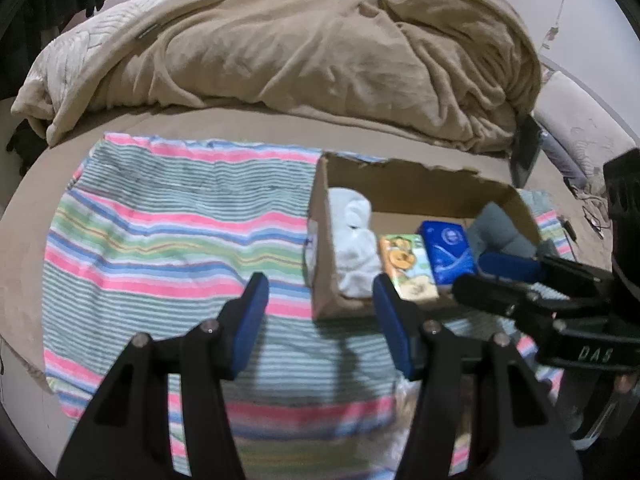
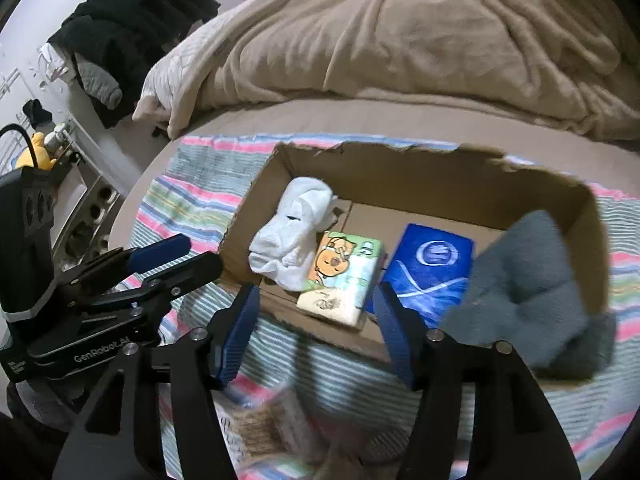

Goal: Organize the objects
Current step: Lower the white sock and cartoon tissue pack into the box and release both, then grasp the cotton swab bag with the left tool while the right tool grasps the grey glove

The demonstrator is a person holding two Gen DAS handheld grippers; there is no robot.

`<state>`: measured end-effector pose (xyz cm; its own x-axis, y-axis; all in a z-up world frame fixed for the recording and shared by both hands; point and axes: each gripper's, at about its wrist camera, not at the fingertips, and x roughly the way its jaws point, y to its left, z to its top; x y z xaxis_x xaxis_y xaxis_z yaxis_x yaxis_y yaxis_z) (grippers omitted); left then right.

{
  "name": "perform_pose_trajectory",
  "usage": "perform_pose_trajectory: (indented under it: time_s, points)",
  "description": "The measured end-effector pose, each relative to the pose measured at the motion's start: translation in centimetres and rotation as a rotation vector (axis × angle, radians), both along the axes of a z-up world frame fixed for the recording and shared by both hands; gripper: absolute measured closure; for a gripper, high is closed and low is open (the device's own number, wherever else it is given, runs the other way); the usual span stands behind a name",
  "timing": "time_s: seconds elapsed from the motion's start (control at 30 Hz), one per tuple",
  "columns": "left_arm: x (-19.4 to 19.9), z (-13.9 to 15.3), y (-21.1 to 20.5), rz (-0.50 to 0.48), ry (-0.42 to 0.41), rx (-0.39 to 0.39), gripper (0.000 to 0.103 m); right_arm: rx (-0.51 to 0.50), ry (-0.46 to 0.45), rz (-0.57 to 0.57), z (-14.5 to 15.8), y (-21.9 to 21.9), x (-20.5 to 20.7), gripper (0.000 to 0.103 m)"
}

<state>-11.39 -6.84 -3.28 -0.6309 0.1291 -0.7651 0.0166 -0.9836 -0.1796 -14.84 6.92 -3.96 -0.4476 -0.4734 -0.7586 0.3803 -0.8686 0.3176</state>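
Observation:
A cardboard box [image 2: 400,168] sits on a striped towel [image 1: 180,220] on the bed. It holds a white cloth [image 2: 292,232], a cartoon tissue pack [image 2: 340,276], a blue pack [image 2: 428,268] and a grey cloth [image 2: 532,288] draped over the right front corner. The box also shows in the left wrist view [image 1: 400,184]. My left gripper [image 1: 320,312] is open and empty over the towel, just left of the box. My right gripper [image 2: 316,320] is open and empty at the box's front edge. A blurred pack [image 2: 260,428] lies below it.
A rumpled tan blanket [image 1: 320,60] fills the back of the bed. Dark clothes [image 2: 132,28] hang at the far left. A dark device [image 1: 528,152] and cables lie to the right of the box.

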Motion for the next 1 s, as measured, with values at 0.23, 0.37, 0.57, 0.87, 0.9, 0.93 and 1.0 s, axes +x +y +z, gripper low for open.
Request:
perform_pose_trajectory:
  time_s: [0.23, 0.37, 0.57, 0.87, 0.9, 0.93, 1.0]
  points:
    - [2.3, 1.7, 1.1, -0.025, 0.031, 0.004, 0.047, 0.023, 0.037, -0.060, 1.6, 3.0, 3.0, 0.038]
    - [3.5, 2.4, 2.2, -0.050, 0.044, 0.004, 0.047, 0.032, 0.048, -0.083, 2.2, 4.5, 4.3, 0.038]
    - [4.7, 2.9, 3.3, -0.065, 0.050, -0.003, 0.046, 0.045, 0.057, -0.114, 2.6, 6.2, 6.2, 0.038]
    - [6.4, 2.4, 4.6, -0.084, 0.028, -0.005, 0.046, 0.056, 0.036, -0.138, 1.6, 8.1, 8.2, 0.038]
    - [6.5, 2.2, 4.7, -0.086, 0.023, -0.007, 0.046, 0.056, 0.031, -0.139, 1.4, 8.3, 8.4, 0.038]
    - [6.6, 2.1, 4.9, -0.087, 0.018, -0.009, 0.046, 0.057, 0.025, -0.141, 1.2, 8.4, 8.6, 0.038]
    - [6.7, 1.8, 5.1, -0.092, 0.010, -0.012, 0.046, 0.059, 0.014, -0.145, 0.7, 8.8, 8.9, 0.038]
